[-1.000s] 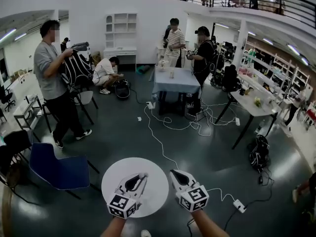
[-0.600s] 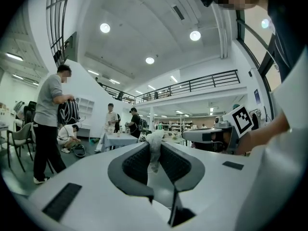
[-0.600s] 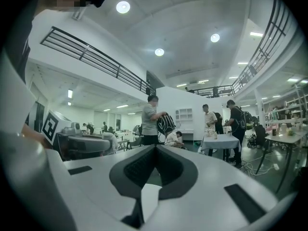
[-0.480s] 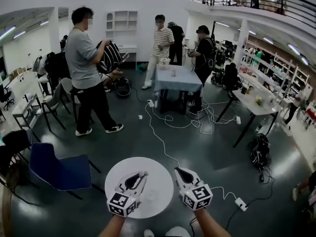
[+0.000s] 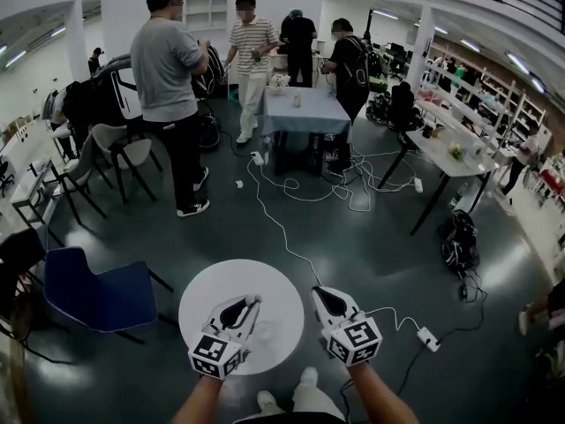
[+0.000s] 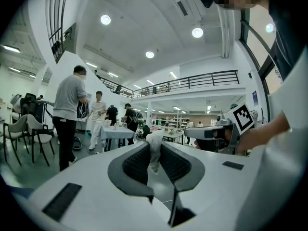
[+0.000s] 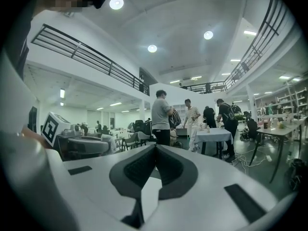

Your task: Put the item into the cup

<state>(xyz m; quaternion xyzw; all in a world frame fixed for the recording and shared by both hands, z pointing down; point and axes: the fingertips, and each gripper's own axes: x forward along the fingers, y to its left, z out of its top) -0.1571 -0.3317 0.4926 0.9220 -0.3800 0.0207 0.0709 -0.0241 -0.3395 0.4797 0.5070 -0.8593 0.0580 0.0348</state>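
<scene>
My left gripper (image 5: 251, 301) hovers over the round white table (image 5: 278, 285), shut on a small white crumpled item (image 5: 254, 299). In the left gripper view the item (image 6: 155, 148) sits pinched between the dark pads (image 6: 137, 161) and sticks out past the tips of the left gripper (image 6: 154, 146). My right gripper (image 5: 316, 292) hangs at the table's right rim, jaws together with nothing in them. The right gripper view shows the right gripper (image 7: 155, 148) with its pads touching, and the left gripper (image 7: 89, 146) beside it. No cup shows in any view.
A blue chair (image 5: 97, 294) stands left of the table. White cables (image 5: 282, 228) run across the dark floor to a power strip (image 5: 426, 338). Several people stand around a cloth-covered table (image 5: 305, 113) farther off. A backpack (image 5: 459, 246) lies at the right.
Both grippers stay over the table, still shut. The view has tilted down and the wearer's shoes now show. The person in grey has walked right toward the others.
</scene>
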